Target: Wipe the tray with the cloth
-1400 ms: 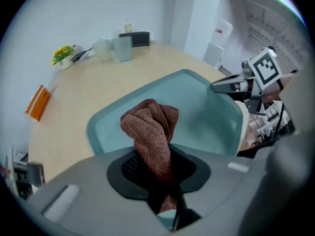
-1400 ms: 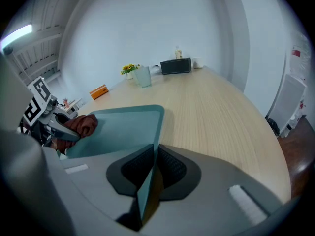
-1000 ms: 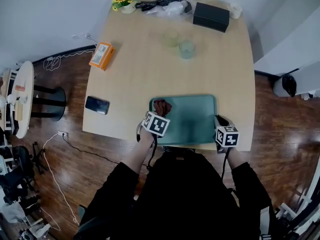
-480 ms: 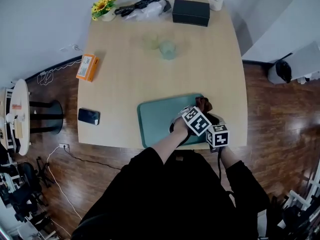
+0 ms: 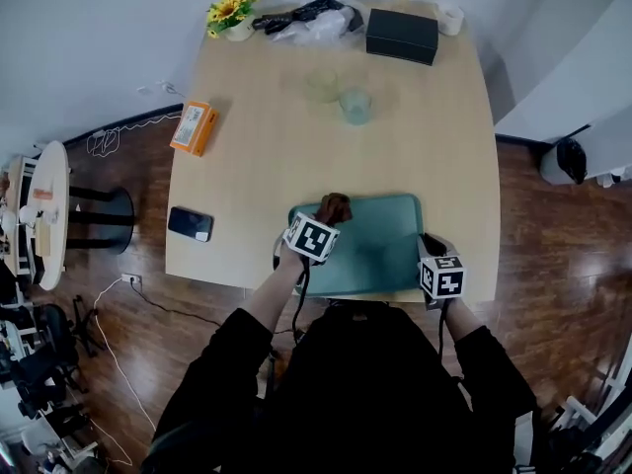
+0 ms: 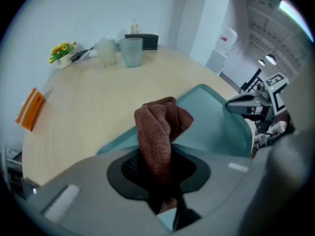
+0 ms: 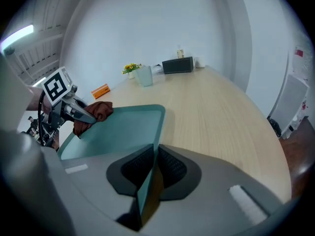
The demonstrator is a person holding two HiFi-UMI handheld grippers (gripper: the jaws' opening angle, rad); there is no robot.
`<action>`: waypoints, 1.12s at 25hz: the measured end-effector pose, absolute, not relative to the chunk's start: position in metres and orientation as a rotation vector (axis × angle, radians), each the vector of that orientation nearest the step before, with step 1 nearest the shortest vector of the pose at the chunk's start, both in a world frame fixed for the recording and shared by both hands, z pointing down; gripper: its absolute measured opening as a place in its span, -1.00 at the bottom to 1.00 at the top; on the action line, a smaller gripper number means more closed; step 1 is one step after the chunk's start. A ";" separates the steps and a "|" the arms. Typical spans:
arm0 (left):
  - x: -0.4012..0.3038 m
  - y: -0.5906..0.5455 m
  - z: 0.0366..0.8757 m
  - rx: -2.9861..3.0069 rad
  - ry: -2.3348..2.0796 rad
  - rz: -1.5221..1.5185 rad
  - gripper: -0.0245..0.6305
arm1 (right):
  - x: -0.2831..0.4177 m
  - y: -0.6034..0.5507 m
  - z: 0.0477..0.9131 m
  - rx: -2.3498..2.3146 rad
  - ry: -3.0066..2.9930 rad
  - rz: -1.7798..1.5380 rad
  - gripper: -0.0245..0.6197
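Observation:
The teal tray (image 5: 380, 255) lies at the table's near edge. My left gripper (image 5: 327, 217) is shut on a bunched brown cloth (image 5: 334, 206), which sits over the tray's far left corner. In the left gripper view the cloth (image 6: 160, 124) sticks up out of the jaws (image 6: 160, 173) with the tray (image 6: 216, 119) beyond it. My right gripper (image 5: 429, 249) is shut on the tray's right rim. In the right gripper view the thin rim (image 7: 147, 181) runs between the jaws (image 7: 150, 173), and the cloth (image 7: 97, 111) shows at the tray's far side.
Two translucent cups (image 5: 355, 105) stand mid-table beyond the tray. A black box (image 5: 402, 35), a flower pot (image 5: 229, 13) and a dark bundle (image 5: 311, 13) line the far edge. An orange box (image 5: 195, 127) and a phone (image 5: 190, 223) lie near the left edge.
The left gripper carried the cloth from the tray's left end across to the right end beside the right gripper, then back to the left. The right gripper stayed on the rim.

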State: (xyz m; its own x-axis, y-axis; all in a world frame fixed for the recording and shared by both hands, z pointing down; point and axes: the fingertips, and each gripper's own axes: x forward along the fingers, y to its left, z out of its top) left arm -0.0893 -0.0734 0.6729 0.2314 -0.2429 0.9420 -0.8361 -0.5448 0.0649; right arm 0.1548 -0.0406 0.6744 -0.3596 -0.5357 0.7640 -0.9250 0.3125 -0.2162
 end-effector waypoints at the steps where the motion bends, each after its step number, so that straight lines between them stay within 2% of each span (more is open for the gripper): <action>1: -0.112 -0.071 0.673 1.891 -1.025 1.326 -0.70 | 0.154 -0.041 0.675 1.288 -2.010 0.883 -0.83; 5: -0.160 -0.059 0.677 1.811 -1.101 1.277 -0.70 | 0.153 -0.041 0.676 1.285 -2.013 0.878 -0.82; 11: -0.136 -0.077 0.675 1.871 -1.074 1.265 -0.70 | 0.150 -0.041 0.676 1.318 -1.975 0.919 -0.83; 23: 0.079 -0.098 0.672 2.245 -0.653 1.376 -0.70 | 0.134 -0.028 0.674 1.384 -1.866 0.961 -0.83; 28: 0.125 -0.088 0.673 2.313 -0.565 1.420 -0.70 | 0.136 -0.027 0.674 1.389 -1.880 0.968 -0.83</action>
State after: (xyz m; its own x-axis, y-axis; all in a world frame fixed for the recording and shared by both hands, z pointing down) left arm 0.1252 -0.0879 0.6727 0.4128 -0.1437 0.8994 -0.5136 -0.8523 0.0995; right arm 0.1358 -0.0268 0.6739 -0.2704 -0.5220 0.8090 -0.9617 0.1856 -0.2016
